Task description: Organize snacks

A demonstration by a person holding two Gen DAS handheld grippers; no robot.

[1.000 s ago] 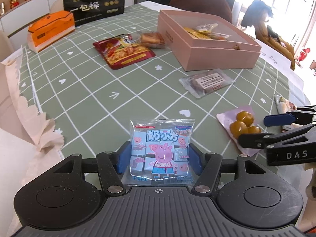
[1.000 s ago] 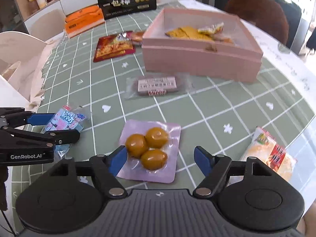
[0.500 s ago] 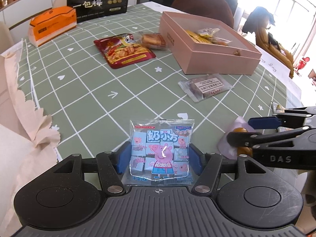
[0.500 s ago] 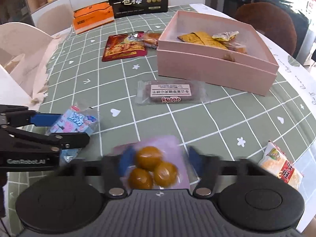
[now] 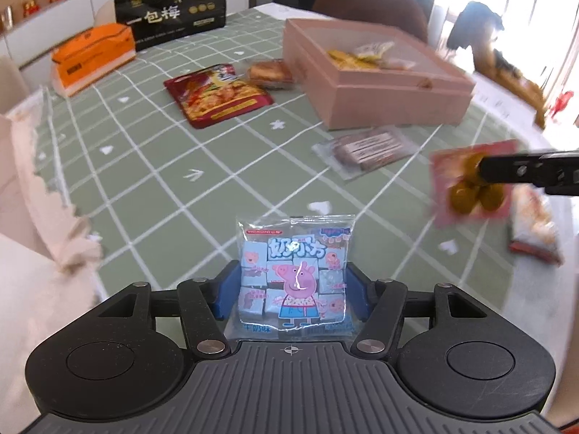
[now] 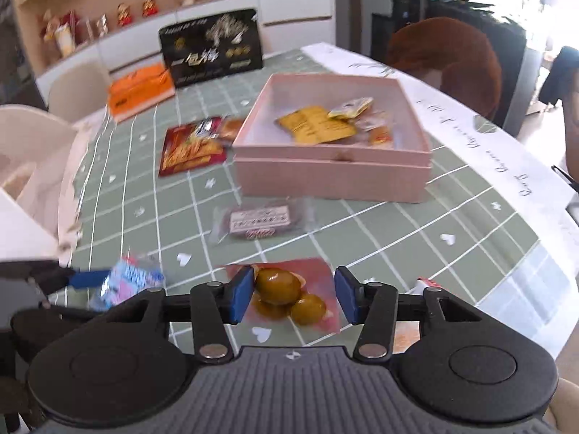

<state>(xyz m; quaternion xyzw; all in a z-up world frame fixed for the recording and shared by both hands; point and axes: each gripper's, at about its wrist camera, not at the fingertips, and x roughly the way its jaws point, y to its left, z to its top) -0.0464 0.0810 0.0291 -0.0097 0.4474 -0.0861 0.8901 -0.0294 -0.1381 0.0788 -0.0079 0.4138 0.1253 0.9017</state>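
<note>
Both snacks are now off the table: a second ago my right gripper (image 6: 293,294) stood open around the pink egg pack (image 6: 286,298), now it has closed on it and lifted. My left gripper (image 5: 293,291) still clamps the blue candy bag (image 5: 295,275). Next I carry both toward the pink box (image 6: 331,173).

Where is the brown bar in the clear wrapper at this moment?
The brown bar lies flat on the green tablecloth, just in front of the pink box. In the right wrist view it sits beyond the right gripper.
</note>
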